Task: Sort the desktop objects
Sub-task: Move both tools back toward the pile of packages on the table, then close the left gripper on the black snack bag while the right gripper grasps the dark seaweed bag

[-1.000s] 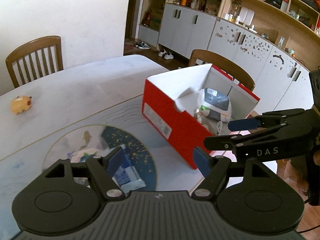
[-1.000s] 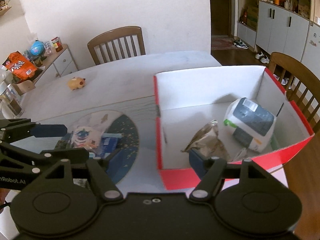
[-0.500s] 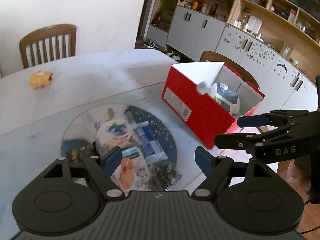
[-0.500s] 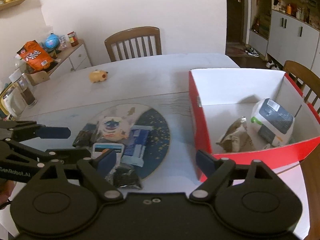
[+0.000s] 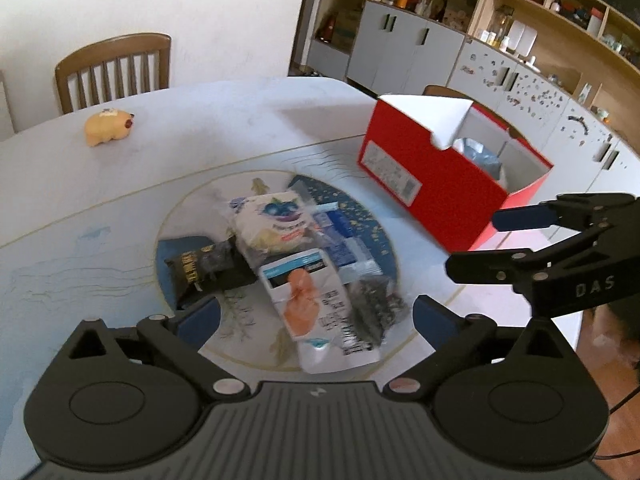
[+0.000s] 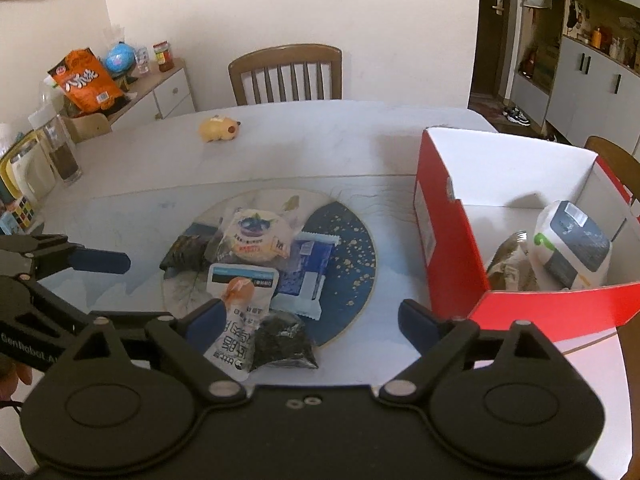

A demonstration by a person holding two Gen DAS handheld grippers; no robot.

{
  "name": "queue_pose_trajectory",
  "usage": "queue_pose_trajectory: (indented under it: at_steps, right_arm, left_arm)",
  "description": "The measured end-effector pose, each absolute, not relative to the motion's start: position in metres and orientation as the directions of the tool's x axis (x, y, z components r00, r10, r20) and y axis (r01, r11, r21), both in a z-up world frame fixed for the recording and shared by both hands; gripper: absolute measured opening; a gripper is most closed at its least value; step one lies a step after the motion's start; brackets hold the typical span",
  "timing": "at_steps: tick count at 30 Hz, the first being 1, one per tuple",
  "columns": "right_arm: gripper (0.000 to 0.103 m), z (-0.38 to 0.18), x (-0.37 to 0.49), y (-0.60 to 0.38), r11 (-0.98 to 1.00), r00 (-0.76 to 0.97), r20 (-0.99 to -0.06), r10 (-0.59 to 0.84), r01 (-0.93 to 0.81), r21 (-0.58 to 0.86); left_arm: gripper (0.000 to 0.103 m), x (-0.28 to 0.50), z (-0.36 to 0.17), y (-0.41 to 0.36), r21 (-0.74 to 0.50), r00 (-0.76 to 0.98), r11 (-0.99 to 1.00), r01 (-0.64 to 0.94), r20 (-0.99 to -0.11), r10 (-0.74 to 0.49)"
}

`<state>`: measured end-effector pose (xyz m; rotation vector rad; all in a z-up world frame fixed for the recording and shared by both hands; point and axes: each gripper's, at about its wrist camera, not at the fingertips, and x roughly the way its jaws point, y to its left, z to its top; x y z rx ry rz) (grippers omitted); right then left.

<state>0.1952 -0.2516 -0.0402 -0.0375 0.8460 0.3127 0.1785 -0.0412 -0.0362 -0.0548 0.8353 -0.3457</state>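
Observation:
A heap of snack packets lies on a round blue-and-white mat: a white packet with an orange picture, a round blueberry pastry pack, a black packet, a blue packet and a dark packet. The red box to the right holds a white-grey pack and a brown packet. My left gripper hovers over the heap's near side, jaws opening, gripping nothing. My right gripper is beside it, jaws opening, empty.
A yellow toy animal sits at the table's far side, before a wooden chair. A side cabinet at the left carries a snack bag and jars. A second chair stands behind the box. The table edge runs at the right.
Both grippers have drawn back from the red box to the packet heap, which now fills the middle of both views. Both pairs of jaws stand wider apart.

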Motion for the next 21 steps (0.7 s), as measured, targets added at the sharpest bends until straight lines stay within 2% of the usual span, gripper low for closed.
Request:
queue_pose_trajectory:
  at_steps: [21]
  right_arm:
    - [0.089,-0.088,0.211,-0.229,0.958,0.552,-0.801,0.23,-0.273,0.086]
  left_arm:
    - [0.103,0.226,-0.086,0.001,-0.147,0.631,0.969,0.2,-0.737,-0.243]
